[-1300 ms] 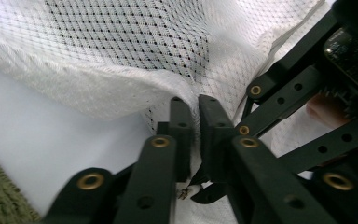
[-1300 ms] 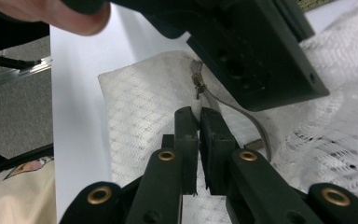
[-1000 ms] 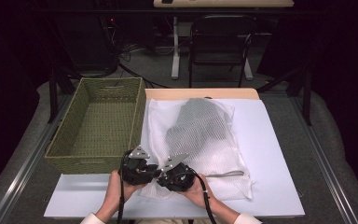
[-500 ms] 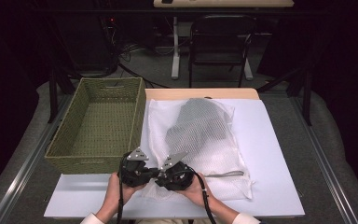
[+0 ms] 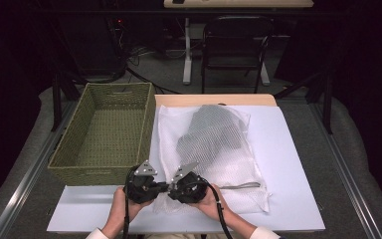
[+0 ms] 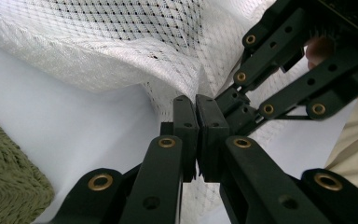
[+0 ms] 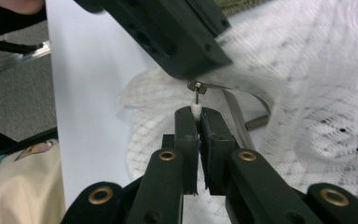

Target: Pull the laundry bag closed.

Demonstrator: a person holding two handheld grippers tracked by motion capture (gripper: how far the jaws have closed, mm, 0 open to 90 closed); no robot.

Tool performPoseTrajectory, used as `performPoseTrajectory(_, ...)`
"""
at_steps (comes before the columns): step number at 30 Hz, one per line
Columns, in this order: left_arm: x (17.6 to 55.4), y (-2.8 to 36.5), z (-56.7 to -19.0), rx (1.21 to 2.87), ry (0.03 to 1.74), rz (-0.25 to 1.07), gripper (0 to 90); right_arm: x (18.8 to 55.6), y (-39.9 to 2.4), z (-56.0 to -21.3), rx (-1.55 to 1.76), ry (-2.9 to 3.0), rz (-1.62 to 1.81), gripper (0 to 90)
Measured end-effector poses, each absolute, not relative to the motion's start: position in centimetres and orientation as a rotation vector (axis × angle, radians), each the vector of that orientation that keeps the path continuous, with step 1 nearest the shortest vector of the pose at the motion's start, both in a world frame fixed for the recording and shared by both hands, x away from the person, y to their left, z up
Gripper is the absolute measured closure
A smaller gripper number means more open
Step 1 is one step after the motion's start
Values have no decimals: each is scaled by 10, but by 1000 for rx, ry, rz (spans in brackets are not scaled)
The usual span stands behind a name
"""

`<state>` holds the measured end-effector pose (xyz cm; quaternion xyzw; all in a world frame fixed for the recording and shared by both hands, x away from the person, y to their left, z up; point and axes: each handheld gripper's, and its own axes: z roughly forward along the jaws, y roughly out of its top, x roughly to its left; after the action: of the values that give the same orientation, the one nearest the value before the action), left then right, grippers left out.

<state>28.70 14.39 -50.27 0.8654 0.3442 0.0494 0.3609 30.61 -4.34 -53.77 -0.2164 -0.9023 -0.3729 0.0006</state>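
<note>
In the high view, the mesh laundry bag (image 5: 214,154) is lying at the centre of the desk (image 5: 288,149), right of the wicker basket (image 5: 104,134); both tongs are meeting at the bag's lower left corner. In the left gripper view, the left tongs (image 6: 196,100) have just been closing and are now pinching the mesh. In the right gripper view, the right tongs (image 7: 196,111) are gripping the white zipper pull (image 7: 196,108). Judging by this, the zipper is about to be drawn.

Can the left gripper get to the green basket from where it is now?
Probably yes, but not right away. The left gripper is shut on the edge of the white mesh bag, so it must let go first. The green basket sits close beside it with nothing in between.
</note>
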Motion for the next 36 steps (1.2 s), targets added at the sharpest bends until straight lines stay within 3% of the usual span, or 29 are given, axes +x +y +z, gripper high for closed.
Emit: performPoseTrajectory(36, 283, 180, -510, 2200, 969, 182, 880, 318, -86, -535, -770, -2930, -1040, 864)
